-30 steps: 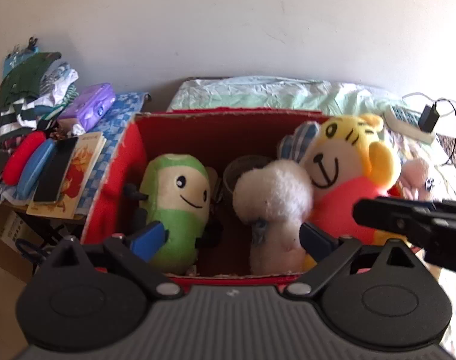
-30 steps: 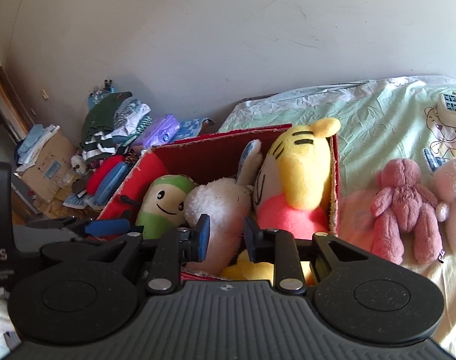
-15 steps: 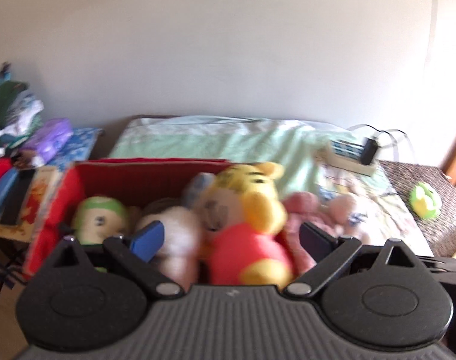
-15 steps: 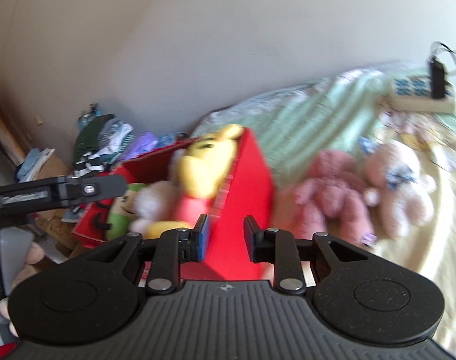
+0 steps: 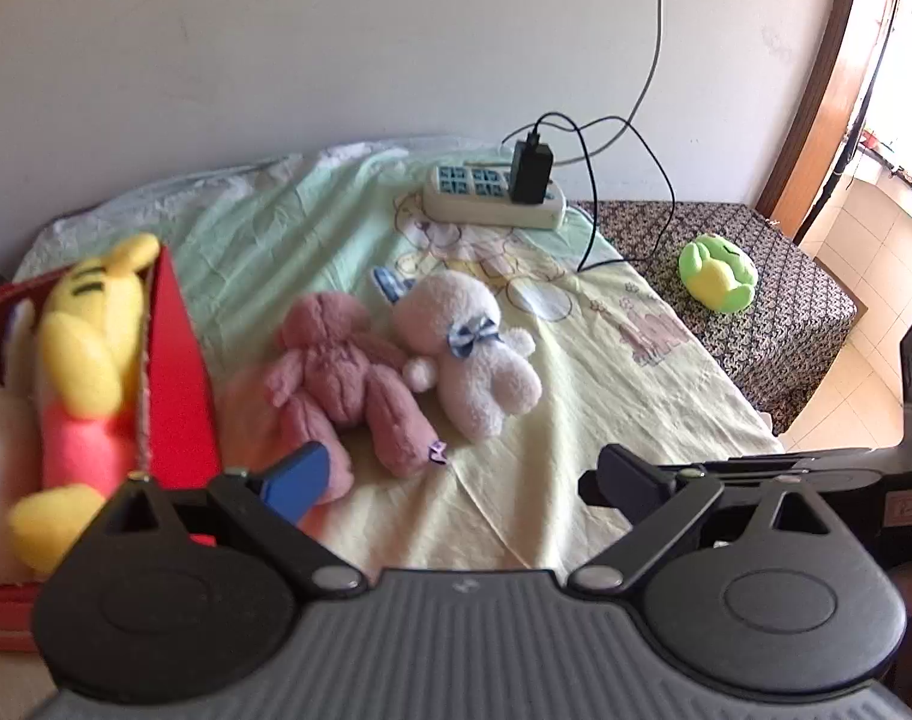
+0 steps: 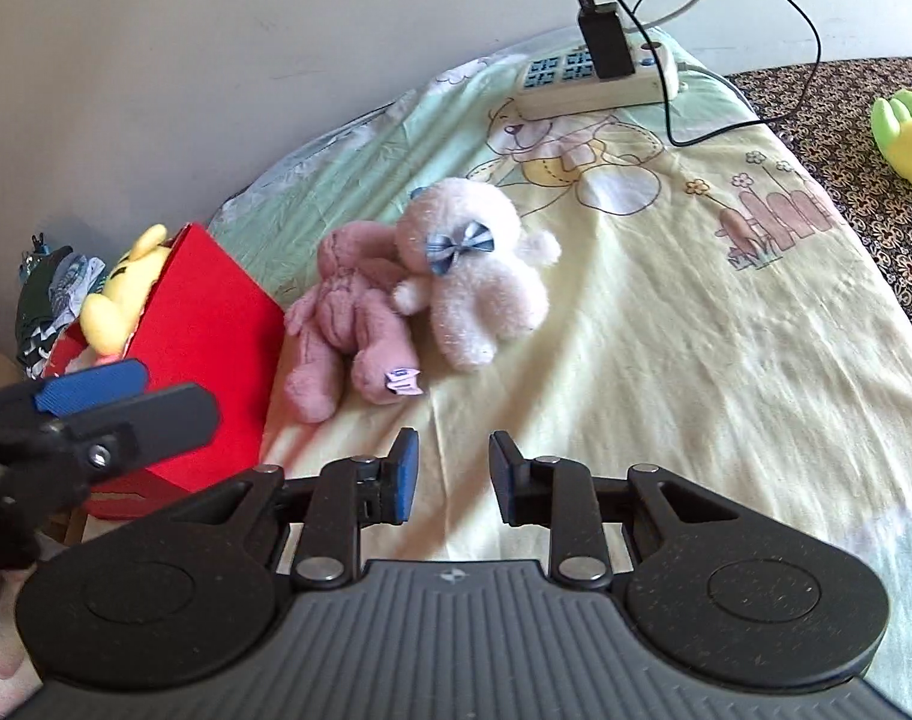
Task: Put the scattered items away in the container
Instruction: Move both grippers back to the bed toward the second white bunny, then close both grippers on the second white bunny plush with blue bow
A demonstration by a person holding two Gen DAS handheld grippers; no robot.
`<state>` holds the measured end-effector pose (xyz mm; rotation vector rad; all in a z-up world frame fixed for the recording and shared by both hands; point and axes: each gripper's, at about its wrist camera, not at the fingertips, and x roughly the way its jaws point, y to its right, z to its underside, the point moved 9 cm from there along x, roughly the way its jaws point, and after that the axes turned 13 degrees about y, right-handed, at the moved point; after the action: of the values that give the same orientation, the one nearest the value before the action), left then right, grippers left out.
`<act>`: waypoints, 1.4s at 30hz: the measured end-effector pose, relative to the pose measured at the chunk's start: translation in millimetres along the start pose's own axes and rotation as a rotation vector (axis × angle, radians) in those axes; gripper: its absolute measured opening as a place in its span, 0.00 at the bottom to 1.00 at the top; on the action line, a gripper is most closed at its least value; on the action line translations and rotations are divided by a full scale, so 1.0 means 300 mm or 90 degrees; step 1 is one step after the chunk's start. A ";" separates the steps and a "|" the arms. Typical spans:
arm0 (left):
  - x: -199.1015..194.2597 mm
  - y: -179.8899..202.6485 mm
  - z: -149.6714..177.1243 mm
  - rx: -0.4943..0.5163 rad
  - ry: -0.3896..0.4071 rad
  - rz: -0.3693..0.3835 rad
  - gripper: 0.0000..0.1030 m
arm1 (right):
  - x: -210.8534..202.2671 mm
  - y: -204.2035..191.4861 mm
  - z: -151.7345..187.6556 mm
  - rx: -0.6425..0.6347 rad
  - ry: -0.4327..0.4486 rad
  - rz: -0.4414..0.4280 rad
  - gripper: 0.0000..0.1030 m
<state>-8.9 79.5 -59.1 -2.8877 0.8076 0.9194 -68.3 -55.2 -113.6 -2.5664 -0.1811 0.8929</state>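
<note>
Two plush toys lie side by side on the bed sheet: a dusky pink bear [image 5: 348, 372] [image 6: 348, 318] and a pale pink bear with a blue bow [image 5: 474, 348] [image 6: 474, 288]. Left of them stands the red box [image 5: 180, 372] [image 6: 216, 324], holding a yellow tiger plush [image 5: 90, 324] [image 6: 120, 294] and a white plush [image 5: 0, 438]. My left gripper [image 5: 459, 474] hovers short of the dusky bear, jaws wide and closing, nothing between them. My right gripper [image 6: 453, 450] hangs over bare sheet in front of both bears, its fingers a narrow gap apart and empty.
A white power strip [image 5: 492, 198] [image 6: 594, 72] with a black charger and cables lies at the bed's far end. A green and yellow plush [image 5: 717, 273] [image 6: 906, 126] rests on the dark patterned surface to the right. Folded clothes [image 6: 54, 276] are piled beyond the box.
Both grippers have swung away from the red box, to the right and out over the bed. The two pink bears now lie ahead of them. Neither gripper has taken hold of anything.
</note>
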 end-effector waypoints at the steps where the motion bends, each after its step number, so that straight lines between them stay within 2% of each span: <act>1: 0.029 0.005 0.013 -0.014 -0.011 0.007 0.90 | 0.005 0.017 -0.004 -0.002 -0.002 0.004 0.27; 3: 0.093 0.008 0.029 -0.044 -0.035 0.017 0.83 | 0.020 0.054 -0.016 -0.009 -0.005 0.014 0.27; 6: 0.158 0.018 0.045 -0.043 -0.051 0.002 0.75 | 0.052 0.101 -0.054 0.002 -0.004 0.018 0.28; 13: 0.231 0.028 0.093 -0.046 -0.087 -0.011 0.83 | 0.159 0.132 -0.129 0.011 -0.001 0.004 0.29; 18: 0.255 0.012 0.141 -0.102 -0.109 -0.010 0.90 | 0.256 0.113 -0.139 0.031 -0.015 -0.022 0.30; 24: 0.270 -0.017 0.157 -0.132 -0.119 -0.022 0.90 | 0.354 0.100 -0.128 0.017 -0.025 -0.017 0.34; 30: 0.289 -0.028 0.151 -0.150 -0.112 -0.027 0.90 | 0.346 0.114 -0.123 0.036 -0.034 -0.046 0.26; 36: 0.279 0.020 0.106 -0.110 -0.084 0.006 0.90 | 0.281 0.121 -0.123 0.050 -0.045 -0.070 0.23; 42: 0.272 0.101 0.131 -0.120 -0.099 0.100 0.90 | 0.147 0.190 -0.060 0.056 -0.091 -0.065 0.23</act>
<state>12.4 20.7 -131.4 -2.8912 0.9945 1.2831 -23.3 -101.9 -150.1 -2.3921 -0.3041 1.0220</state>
